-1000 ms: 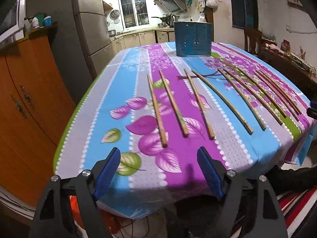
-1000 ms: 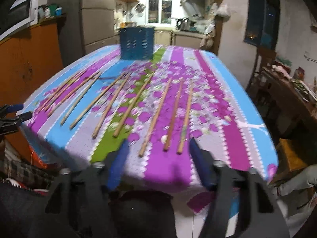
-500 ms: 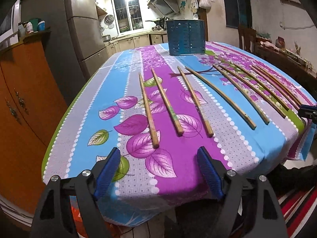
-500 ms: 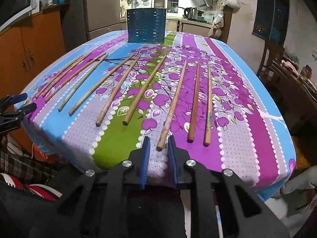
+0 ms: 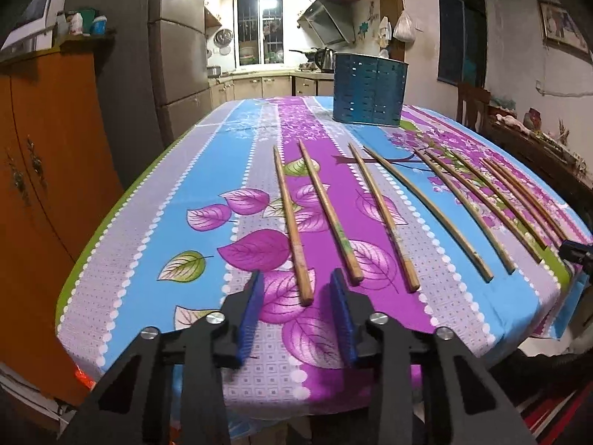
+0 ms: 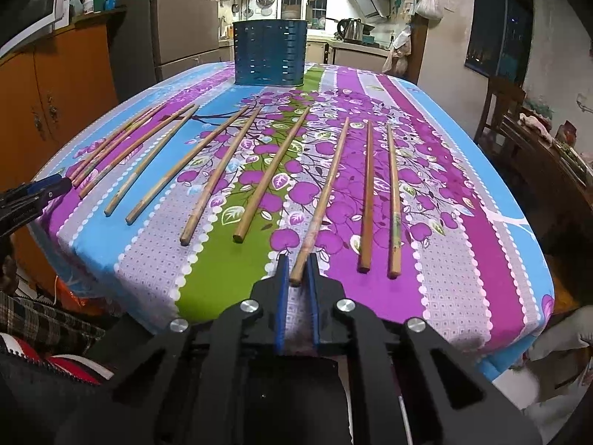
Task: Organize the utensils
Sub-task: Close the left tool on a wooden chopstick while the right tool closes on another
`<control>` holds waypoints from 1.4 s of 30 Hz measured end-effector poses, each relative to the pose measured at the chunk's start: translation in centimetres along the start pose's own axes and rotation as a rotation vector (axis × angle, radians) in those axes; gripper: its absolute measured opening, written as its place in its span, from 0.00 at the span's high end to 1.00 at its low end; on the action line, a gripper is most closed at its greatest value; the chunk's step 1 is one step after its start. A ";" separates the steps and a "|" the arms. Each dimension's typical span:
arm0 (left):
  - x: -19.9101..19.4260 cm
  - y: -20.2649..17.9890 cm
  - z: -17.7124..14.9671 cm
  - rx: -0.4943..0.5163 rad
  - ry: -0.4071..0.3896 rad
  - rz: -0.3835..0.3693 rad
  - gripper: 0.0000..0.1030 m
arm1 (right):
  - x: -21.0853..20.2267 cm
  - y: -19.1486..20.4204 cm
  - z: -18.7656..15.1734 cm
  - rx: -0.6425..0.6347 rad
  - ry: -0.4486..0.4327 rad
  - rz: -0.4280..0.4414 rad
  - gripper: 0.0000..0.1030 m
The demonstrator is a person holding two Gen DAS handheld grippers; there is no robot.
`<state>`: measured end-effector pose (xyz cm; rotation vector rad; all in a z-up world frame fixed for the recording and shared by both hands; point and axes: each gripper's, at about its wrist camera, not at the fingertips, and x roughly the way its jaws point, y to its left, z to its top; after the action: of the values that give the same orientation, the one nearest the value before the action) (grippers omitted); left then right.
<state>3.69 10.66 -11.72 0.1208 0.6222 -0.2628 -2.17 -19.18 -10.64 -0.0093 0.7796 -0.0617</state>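
Note:
Several wooden chopsticks lie side by side on the flowered tablecloth (image 5: 185,170), and a blue perforated utensil holder (image 5: 368,89) stands at the far end. My left gripper (image 5: 296,283) is at the table's near edge, its jaws closing. The near end of the leftmost chopstick (image 5: 291,222) lies between the blue pads, which stand apart from it. My right gripper (image 6: 297,263) is shut on the near end of another chopstick (image 6: 326,193), which rests flat on the cloth. In the right wrist view the holder (image 6: 270,53) stands straight ahead.
An orange cabinet (image 5: 48,170) and a grey fridge (image 5: 178,66) stand to the left of the table. A wooden chair (image 6: 500,107) and a cluttered side table (image 6: 556,155) are on the right. The left gripper's tip (image 6: 37,191) shows at the table's left corner.
The left jaws have narrowed around the leftmost chopstick's end after standing wide. The right gripper came in low to the table's edge and its jaws closed on a chopstick's end.

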 end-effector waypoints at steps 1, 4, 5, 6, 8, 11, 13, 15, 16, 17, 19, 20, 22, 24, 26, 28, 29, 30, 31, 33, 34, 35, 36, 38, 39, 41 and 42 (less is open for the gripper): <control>0.0 0.0 -0.1 0.000 -0.008 0.002 0.70 | 0.0 0.0 0.0 0.002 -0.001 -0.002 0.92; -0.1 -0.7 -0.4 0.021 -0.038 0.015 0.82 | 0.0 0.1 -0.2 0.010 -0.014 -0.014 0.92; -0.1 -1.0 -0.5 0.031 -0.047 0.023 0.83 | 0.0 0.1 -0.2 0.012 -0.019 -0.018 0.92; 0.0 -1.3 -0.6 0.039 -0.057 0.031 0.86 | -0.1 0.2 -0.3 0.014 -0.024 -0.022 0.92; -0.1 -1.4 -0.7 0.036 -0.069 0.032 0.87 | -0.1 0.2 -0.5 0.023 -0.037 -0.029 0.92; -0.1 -1.2 -0.7 0.017 -0.076 0.026 0.87 | -0.2 0.1 -0.8 0.042 -0.049 -0.035 0.92; 0.0 -1.1 -0.7 0.020 -0.079 0.030 0.89 | -0.3 0.2 -0.9 0.047 -0.054 -0.042 0.92; 0.1 -1.1 -0.7 0.020 -0.081 0.028 0.90 | -0.2 0.1 -1.0 0.062 -0.059 -0.041 0.92; 0.1 -1.1 -0.7 0.018 -0.082 0.026 0.90 | -0.2 0.0 -1.1 0.073 -0.063 -0.038 0.92; 0.2 -1.1 -0.6 0.016 -0.083 0.023 0.90 | -0.3 0.0 -1.1 0.082 -0.065 -0.036 0.92; 0.3 -1.0 -0.6 0.016 -0.086 0.020 0.91 | -0.3 -0.1 -1.2 0.097 -0.071 -0.041 0.92; 0.3 -1.0 -0.6 0.015 -0.087 0.019 0.91 | -0.3 0.0 -1.2 0.100 -0.074 -0.043 0.92; 0.2 -0.9 -0.7 0.015 -0.091 0.016 0.91 | -0.4 0.0 -1.2 0.108 -0.077 -0.043 0.92; 0.2 -0.8 -0.8 0.012 -0.094 0.009 0.92 | -0.4 0.0 -1.1 0.110 -0.076 -0.041 0.93; 0.2 -0.7 -0.7 0.012 -0.095 0.007 0.92 | -0.5 0.0 -1.1 0.107 -0.077 -0.037 0.94; 0.2 -0.7 -0.7 0.012 -0.091 0.008 0.92 | -0.5 0.2 -0.9 0.093 -0.081 -0.036 0.95; 0.2 -0.6 -0.6 0.002 -0.084 0.005 0.92 | -0.8 0.4 -0.8 0.079 -0.090 -0.041 0.95; 0.1 -0.4 -0.6 -0.008 -0.079 0.003 0.92 | -1.2 0.6 -0.6 0.065 -0.105 -0.048 0.95; 0.0 -0.2 -0.6 -0.020 -0.074 0.004 0.92 | -1.5 0.7 -0.5 0.058 -0.114 -0.052 0.95; -0.4 0.3 -0.2 -0.040 -0.072 0.009 0.92 | -1.8 0.7 -0.3 0.052 -0.125 -0.058 0.95; -0.8 0.5 0.0 -0.046 -0.078 0.012 0.92 | -2.1 0.6 -0.1 0.053 -0.132 -0.058 0.95; -1.1 0.6 0.3 -0.050 -0.084 0.013 0.92 | -2.2 0.6 0.0 0.053 -0.137 -0.058 0.95; -1.4 0.7 0.6 -0.051 -0.089 0.012 0.92 | -2.4 0.6 0.2 0.050 -0.143 -0.057 0.95; -2.1 0.8 1.2 -0.050 -0.097 0.007 0.92 | -3.0 0.7 0.7 0.037 -0.158 -0.058 0.95; -2.6 0.8 1.6 -0.048 -0.104 0.005 0.92 | -3.2 0.7 0.9 0.032 -0.167 -0.058 0.95; -3.3 1.0 2.2 -0.050 -0.114 -0.002 0.92 | -3.9 0.7 1.5 0.025 -0.190 -0.056 0.95; -3.7 1.0 2.6 -0.050 -0.117 -0.006 0.92 | -4.2 0.7 1.8 0.021 -0.201 -0.055 0.95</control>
<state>2.56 11.89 -7.36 0.0554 0.5129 -0.2580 -3.89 -18.29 -6.41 -0.0166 0.5774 -0.1195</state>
